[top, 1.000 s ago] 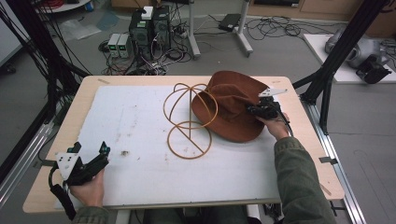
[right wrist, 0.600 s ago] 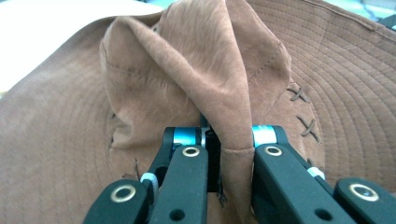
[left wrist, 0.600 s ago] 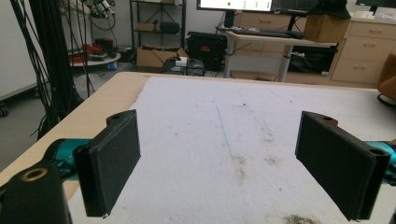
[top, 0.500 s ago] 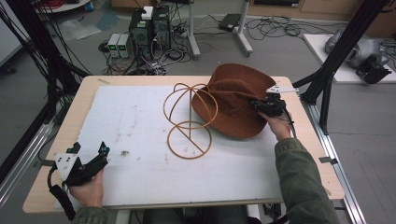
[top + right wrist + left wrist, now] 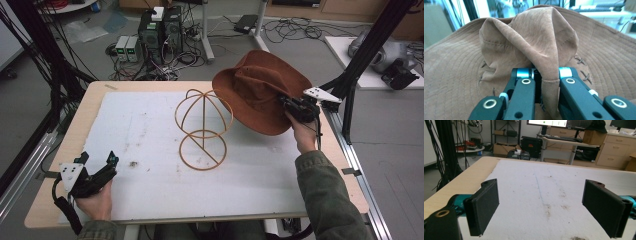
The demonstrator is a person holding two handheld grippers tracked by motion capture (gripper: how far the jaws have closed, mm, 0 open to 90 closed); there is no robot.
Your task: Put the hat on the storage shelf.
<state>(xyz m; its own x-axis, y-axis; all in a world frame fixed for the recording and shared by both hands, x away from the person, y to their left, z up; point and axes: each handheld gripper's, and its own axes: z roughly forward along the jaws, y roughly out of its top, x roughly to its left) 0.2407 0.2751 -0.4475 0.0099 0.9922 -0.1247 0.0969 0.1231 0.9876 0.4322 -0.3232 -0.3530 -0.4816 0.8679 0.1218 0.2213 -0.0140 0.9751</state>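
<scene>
Brown suede hat [image 5: 260, 87], pinched by its crown in the closed right tool [image 5: 296, 106], has lifted off the tabletop [image 5: 140, 130] and now hangs tilted beside the wire hat stand [image 5: 202, 127], ready for placing, while the left tool [image 5: 95, 172] rests open.

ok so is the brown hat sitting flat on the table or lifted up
Lifted and tilted: the right gripper pinches a fold of the hat crown, and the brim hangs clear of the table.

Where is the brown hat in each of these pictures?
High view: the brown hat is upper right, lifted beside the wire stand, pinched by the right gripper.
Left gripper view: white mat, no hat.
Right gripper view: its pinched crown, centre.
Shared landmark: right gripper.
</scene>
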